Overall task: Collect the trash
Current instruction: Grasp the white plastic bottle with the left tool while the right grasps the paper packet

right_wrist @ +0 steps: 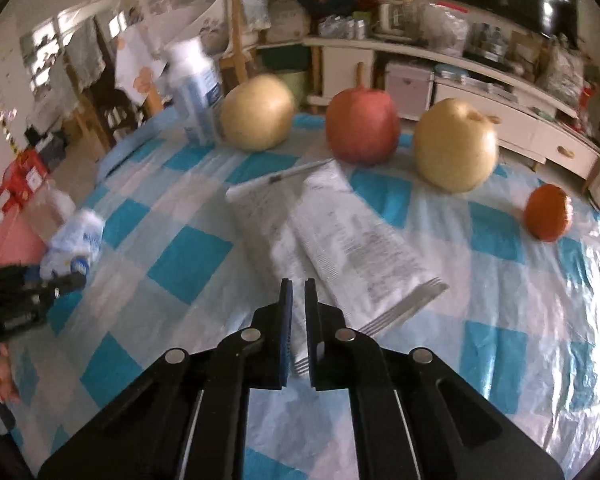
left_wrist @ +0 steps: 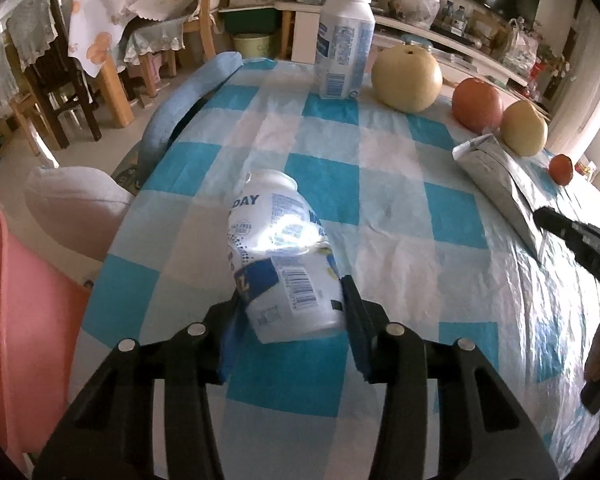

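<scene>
My left gripper (left_wrist: pixel 292 292) is shut on a crushed white plastic bottle (left_wrist: pixel 284 252) with blue print, held just above the checked tablecloth (left_wrist: pixel 400 184); the bottle also shows in the right wrist view (right_wrist: pixel 74 240) at the far left. My right gripper (right_wrist: pixel 298 284) is nearly closed, jaws a narrow gap apart, over the near edge of a silver foil wrapper (right_wrist: pixel 332 232). I cannot tell whether it grips the wrapper. The wrapper shows in the left wrist view (left_wrist: pixel 496 184) at the right. An upright white bottle (left_wrist: pixel 344 44) stands at the far edge, also in the right wrist view (right_wrist: pixel 196 92).
Two yellow pears (right_wrist: pixel 258 112) (right_wrist: pixel 456 144), a red apple (right_wrist: pixel 362 124) and a small orange fruit (right_wrist: pixel 548 212) sit along the table's far side. A pink bin (left_wrist: pixel 24 320) stands left of the table. Chairs (left_wrist: pixel 60 80) and shelves (right_wrist: pixel 480 80) lie beyond.
</scene>
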`<state>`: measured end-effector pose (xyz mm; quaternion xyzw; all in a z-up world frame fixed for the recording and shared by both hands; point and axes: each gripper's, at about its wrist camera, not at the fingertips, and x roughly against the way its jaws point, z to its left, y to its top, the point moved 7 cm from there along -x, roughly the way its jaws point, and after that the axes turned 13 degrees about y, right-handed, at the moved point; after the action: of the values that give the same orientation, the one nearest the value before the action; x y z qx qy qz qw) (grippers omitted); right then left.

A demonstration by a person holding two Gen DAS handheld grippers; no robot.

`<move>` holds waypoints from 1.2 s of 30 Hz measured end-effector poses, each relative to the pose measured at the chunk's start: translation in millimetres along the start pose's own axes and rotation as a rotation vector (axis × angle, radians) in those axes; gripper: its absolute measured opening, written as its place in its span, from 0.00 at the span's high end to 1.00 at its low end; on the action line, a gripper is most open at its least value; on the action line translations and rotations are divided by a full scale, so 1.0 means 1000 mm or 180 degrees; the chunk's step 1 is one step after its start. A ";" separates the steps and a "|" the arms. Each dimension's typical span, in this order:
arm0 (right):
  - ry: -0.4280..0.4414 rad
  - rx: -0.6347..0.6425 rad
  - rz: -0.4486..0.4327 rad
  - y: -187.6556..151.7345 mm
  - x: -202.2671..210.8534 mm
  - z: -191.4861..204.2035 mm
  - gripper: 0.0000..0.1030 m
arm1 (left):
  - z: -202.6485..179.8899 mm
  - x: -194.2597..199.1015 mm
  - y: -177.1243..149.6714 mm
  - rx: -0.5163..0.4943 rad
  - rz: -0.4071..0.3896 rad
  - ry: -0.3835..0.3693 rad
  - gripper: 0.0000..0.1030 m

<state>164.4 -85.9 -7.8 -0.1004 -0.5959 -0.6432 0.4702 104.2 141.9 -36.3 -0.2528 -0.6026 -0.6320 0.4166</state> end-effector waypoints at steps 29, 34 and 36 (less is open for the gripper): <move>-0.0216 0.0351 0.0321 0.014 -0.049 -0.019 0.19 | -0.003 -0.006 -0.004 -0.0095 -0.0114 0.0139 0.15; -0.0191 0.0447 0.0304 0.007 -0.043 -0.005 0.28 | 0.002 -0.002 -0.003 -0.0026 -0.0153 0.0153 0.33; -0.0206 0.0458 0.0289 0.004 -0.041 -0.001 0.31 | 0.005 -0.002 -0.003 -0.0004 -0.0157 0.0138 0.38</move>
<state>189.9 -66.9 -33.4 -0.1140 -0.6503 -0.5732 0.4854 101.9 146.6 -38.5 -0.2244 -0.5991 -0.6478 0.4137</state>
